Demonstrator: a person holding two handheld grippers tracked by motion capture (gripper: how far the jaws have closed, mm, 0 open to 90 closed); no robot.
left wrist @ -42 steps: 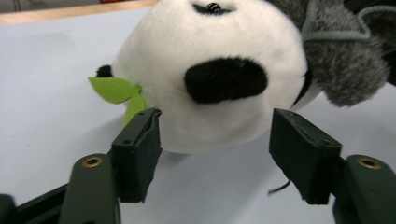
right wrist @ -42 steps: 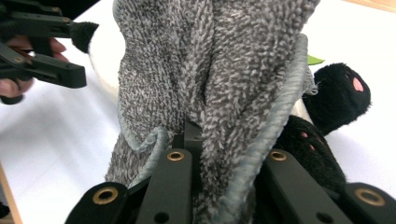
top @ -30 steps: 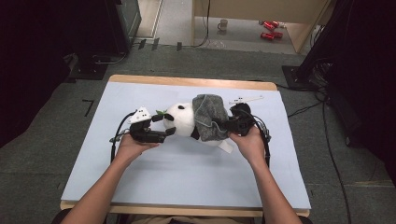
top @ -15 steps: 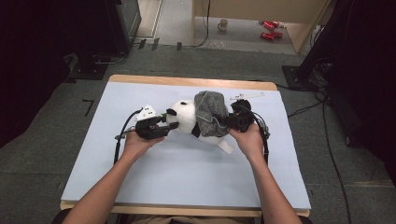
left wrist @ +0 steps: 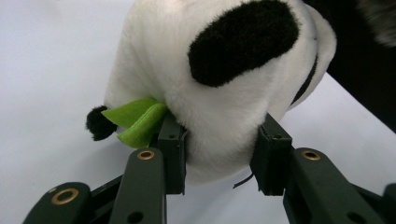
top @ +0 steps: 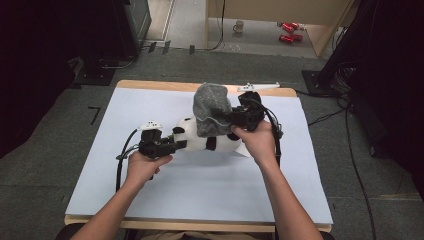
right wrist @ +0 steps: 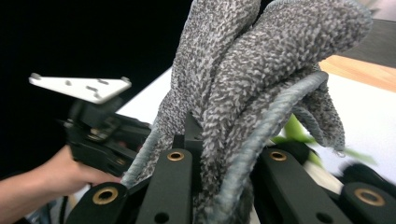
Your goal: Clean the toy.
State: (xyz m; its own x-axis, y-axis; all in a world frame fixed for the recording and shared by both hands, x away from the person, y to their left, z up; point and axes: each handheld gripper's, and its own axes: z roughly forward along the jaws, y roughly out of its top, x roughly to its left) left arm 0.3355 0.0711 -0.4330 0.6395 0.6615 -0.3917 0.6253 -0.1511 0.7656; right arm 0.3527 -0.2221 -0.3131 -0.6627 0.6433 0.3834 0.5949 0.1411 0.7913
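The grey towel [top: 211, 109] has come up off the panda: a second ago it lay draped low over the plush toy's back, and now the right gripper [top: 240, 116] has hoisted it so it stands bunched above the panda plush [top: 200, 139], hanging from the grip instead of resting flat. The left gripper [top: 165, 146] has also shifted rightward along the desk [top: 100, 165], closer under the toy. To my eye that means the uncovering (or perhaps a wiping pass, hard to say) is well under way, with the cloth nearly free of the toy.

In the left gripper view the fingers [left wrist: 173, 154] are partly closed around the panda's white snout end, pressing into the fur on both sides, with the green felt leaf [left wrist: 135, 122] poking out just beside the left one. So that hand is pinning the toy in place on the white desk surface.

In the right gripper view the fingers [right wrist: 184, 140] are closed nearly all the way on a thick fold of the towel, its corded hem running down between them; the cloth rises bunched above the grip. The panda itself lies on its side near the middle of the desk, under and just in front of the lifted towel.
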